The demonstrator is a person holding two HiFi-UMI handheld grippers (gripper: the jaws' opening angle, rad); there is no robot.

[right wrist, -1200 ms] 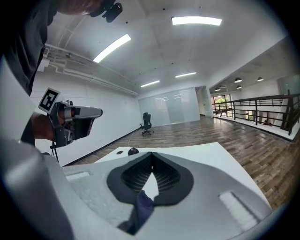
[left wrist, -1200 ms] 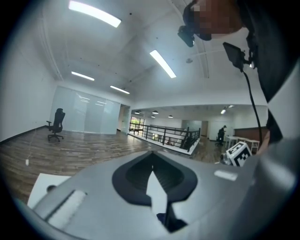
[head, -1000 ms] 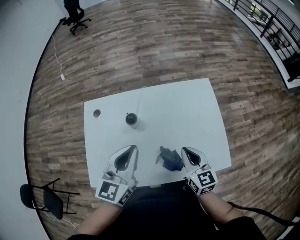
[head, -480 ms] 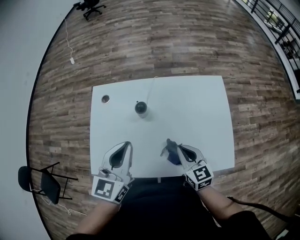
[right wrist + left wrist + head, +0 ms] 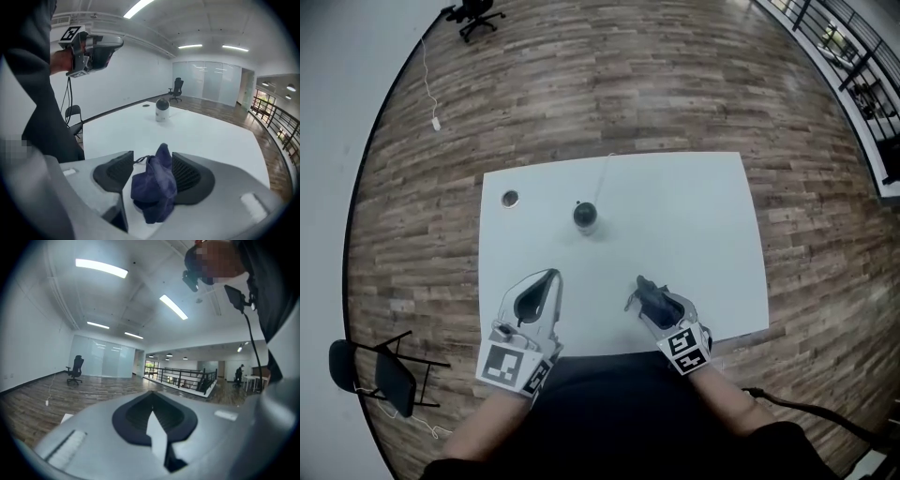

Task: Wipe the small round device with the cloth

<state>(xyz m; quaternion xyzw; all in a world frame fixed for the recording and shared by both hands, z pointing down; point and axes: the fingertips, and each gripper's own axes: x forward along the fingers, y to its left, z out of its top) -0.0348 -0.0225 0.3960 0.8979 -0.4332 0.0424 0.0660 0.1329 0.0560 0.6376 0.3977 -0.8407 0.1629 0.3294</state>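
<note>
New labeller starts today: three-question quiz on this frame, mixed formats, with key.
1. Does the small round device touch the cloth, or stand apart from it?
2. What sits between the right gripper's jaws? A) sponge B) cloth C) nothing
3. True or false: the left gripper's jaws stand wide apart.
Key: 1 apart. 2 B; the jaws have just been opening and stand apart around it. 3 false, they are together.

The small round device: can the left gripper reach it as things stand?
Probably yes: only bare table lies between the left gripper and the small round device; the cloth lies well aside.
</note>
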